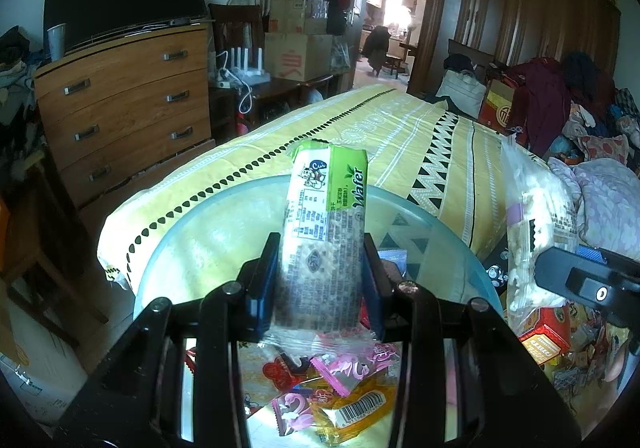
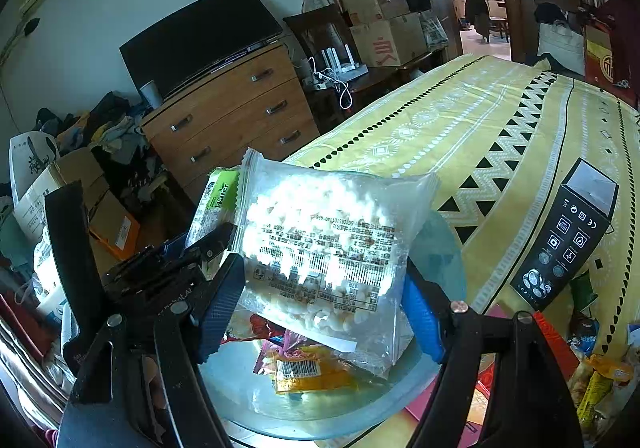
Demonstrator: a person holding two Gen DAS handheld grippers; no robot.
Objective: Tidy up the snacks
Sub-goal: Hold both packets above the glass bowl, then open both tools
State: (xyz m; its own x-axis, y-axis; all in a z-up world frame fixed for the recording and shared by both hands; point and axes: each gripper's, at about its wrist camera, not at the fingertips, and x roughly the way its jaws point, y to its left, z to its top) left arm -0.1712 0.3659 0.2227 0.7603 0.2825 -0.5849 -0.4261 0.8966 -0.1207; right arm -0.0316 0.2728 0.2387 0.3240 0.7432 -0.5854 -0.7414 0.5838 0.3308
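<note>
Two packets hang over the glass bowl [image 1: 168, 260]: the left gripper [image 1: 320, 280] pinches a stiff, brittle green wafer pack [image 1: 324, 224] at its lower half; the right gripper [image 2: 324, 308], spread wide, clamps a light, crinkly puffed-snack bag [image 2: 328, 244] across its lower sides.

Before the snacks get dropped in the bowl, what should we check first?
1. Left gripper clamped on the green wafer pack: ok.
2. Right gripper clamped on the clear puffed-snack bag: ok, pads press both edges.
3. Glass bowl sits under both packs: ok.
4. Room left in the bowl: ok, only small candies at the bottom.
5. Grippers clear of each other: cannot tell, they look close.
6. Bowl steady on the bed: cannot tell.
</note>
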